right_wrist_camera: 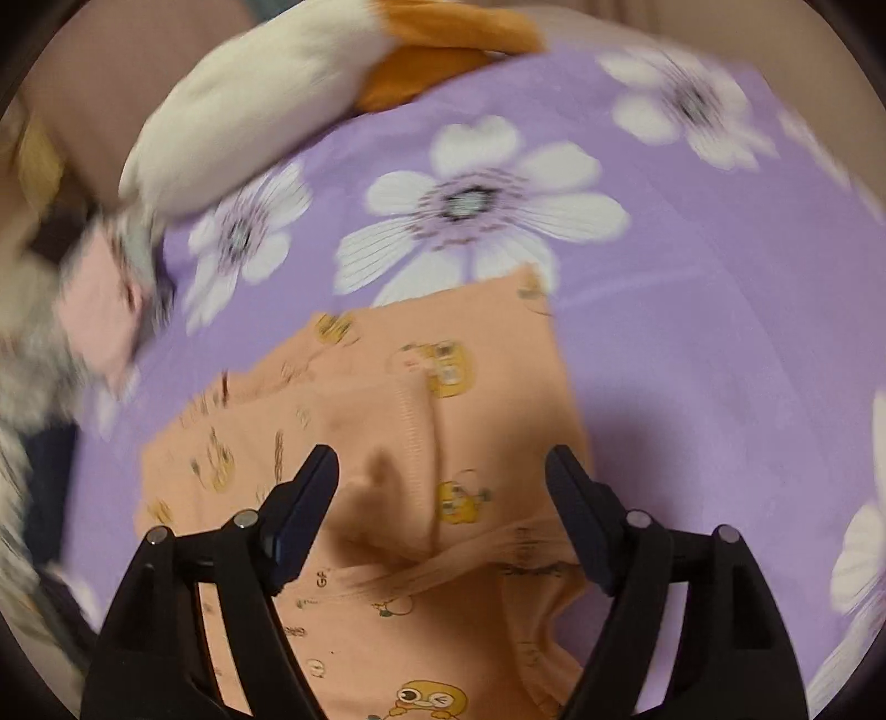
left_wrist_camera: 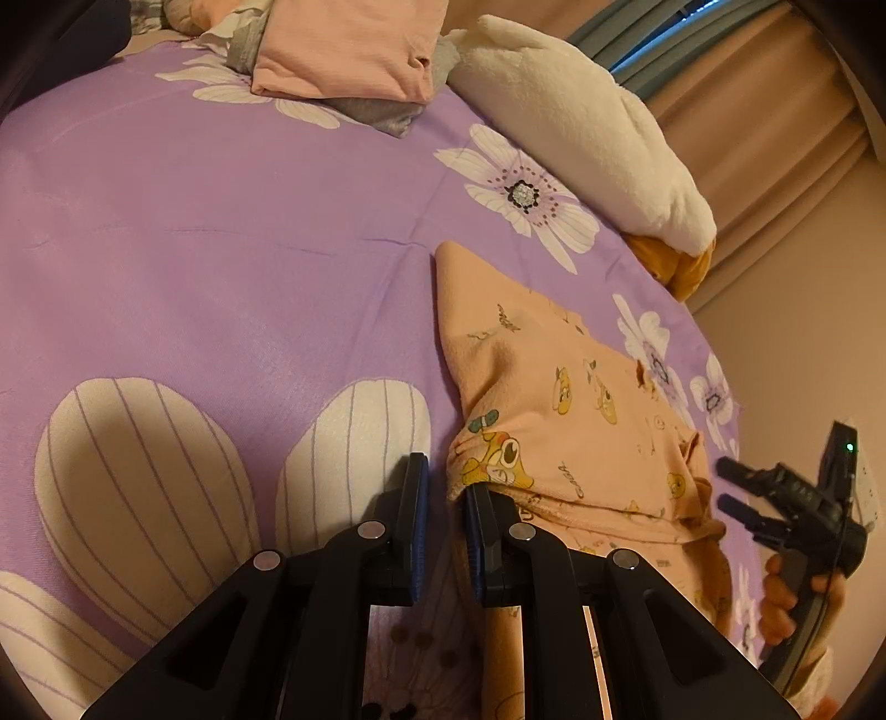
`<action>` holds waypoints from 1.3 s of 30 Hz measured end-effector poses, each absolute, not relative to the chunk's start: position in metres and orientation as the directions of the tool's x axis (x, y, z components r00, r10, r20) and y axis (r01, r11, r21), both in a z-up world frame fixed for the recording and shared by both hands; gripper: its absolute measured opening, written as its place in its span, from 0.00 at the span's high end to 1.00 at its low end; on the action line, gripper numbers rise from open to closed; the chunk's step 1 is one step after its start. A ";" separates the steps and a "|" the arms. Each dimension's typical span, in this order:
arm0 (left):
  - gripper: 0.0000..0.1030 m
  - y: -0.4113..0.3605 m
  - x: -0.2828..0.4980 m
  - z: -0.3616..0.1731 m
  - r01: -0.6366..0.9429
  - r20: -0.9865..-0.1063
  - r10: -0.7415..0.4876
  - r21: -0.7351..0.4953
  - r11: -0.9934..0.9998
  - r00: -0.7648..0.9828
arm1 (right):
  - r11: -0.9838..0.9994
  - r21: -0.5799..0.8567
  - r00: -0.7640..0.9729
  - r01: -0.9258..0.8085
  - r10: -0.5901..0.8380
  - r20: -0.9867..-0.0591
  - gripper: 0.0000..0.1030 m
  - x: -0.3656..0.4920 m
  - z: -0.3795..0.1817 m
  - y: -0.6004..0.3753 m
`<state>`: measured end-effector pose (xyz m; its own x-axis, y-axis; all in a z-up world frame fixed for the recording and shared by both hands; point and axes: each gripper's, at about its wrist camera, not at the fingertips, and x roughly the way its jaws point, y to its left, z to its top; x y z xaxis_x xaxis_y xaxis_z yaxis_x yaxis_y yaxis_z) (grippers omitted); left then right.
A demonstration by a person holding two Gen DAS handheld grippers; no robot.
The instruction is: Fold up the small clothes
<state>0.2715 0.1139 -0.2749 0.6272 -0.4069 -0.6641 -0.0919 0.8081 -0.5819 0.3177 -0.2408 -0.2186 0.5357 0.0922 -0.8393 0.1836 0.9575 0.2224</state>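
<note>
A peach garment [left_wrist_camera: 554, 387] printed with yellow cartoon figures lies partly folded on the purple flowered bedsheet [left_wrist_camera: 221, 249]. My left gripper [left_wrist_camera: 446, 476] sits low at its near left corner. Its jaws are almost closed and the gathered hem is caught at the fingertips. In the right wrist view the same garment [right_wrist_camera: 387, 443] lies under my right gripper [right_wrist_camera: 443, 459], whose jaws stand wide apart above a folded flap, with nothing pressed between the pads. The left wrist view shows the right gripper [left_wrist_camera: 725, 484] at the garment's right side, held in a hand [left_wrist_camera: 786, 603].
A white plush toy with orange parts [left_wrist_camera: 581, 127] lies along the bed's far right edge, also in the right wrist view [right_wrist_camera: 249, 111]. Folded pink and grey clothes [left_wrist_camera: 343, 50] are stacked at the back. Curtains [left_wrist_camera: 775, 138] hang beyond the bed. Bare sheet [right_wrist_camera: 692, 332] spreads around the garment.
</note>
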 end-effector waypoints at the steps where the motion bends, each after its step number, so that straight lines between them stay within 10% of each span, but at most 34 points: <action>1: 0.86 0.114 0.272 -0.275 -0.092 -0.663 -0.409 -0.584 0.806 0.627 | 0.974 0.184 0.518 0.135 0.089 -0.851 0.24 0.321 -0.224 -0.226; 5: 0.86 0.115 0.271 -0.275 -0.090 -0.660 -0.414 -0.589 0.803 0.627 | 0.993 -0.052 0.487 0.101 -0.095 -0.868 0.49 0.333 -0.248 -0.200; 9: 0.86 0.115 0.271 -0.275 -0.090 -0.659 -0.416 -0.591 0.801 0.627 | 0.983 0.132 0.522 0.128 0.046 -0.852 0.75 0.328 -0.240 -0.234; 15: 0.86 0.115 0.271 -0.275 -0.090 -0.660 -0.416 -0.591 0.802 0.626 | 0.973 -0.013 0.544 0.231 -0.140 -0.827 0.89 0.313 -0.227 -0.271; 35: 0.86 0.116 0.271 -0.274 -0.090 -0.656 -0.423 -0.599 0.796 0.626 | 0.954 0.261 0.455 0.148 0.169 -0.874 1.00 0.319 -0.259 -0.242; 39: 0.86 0.115 0.272 -0.274 -0.091 -0.657 -0.422 -0.598 0.796 0.625 | 0.949 0.270 0.451 0.165 0.171 -0.876 0.90 0.318 -0.250 -0.243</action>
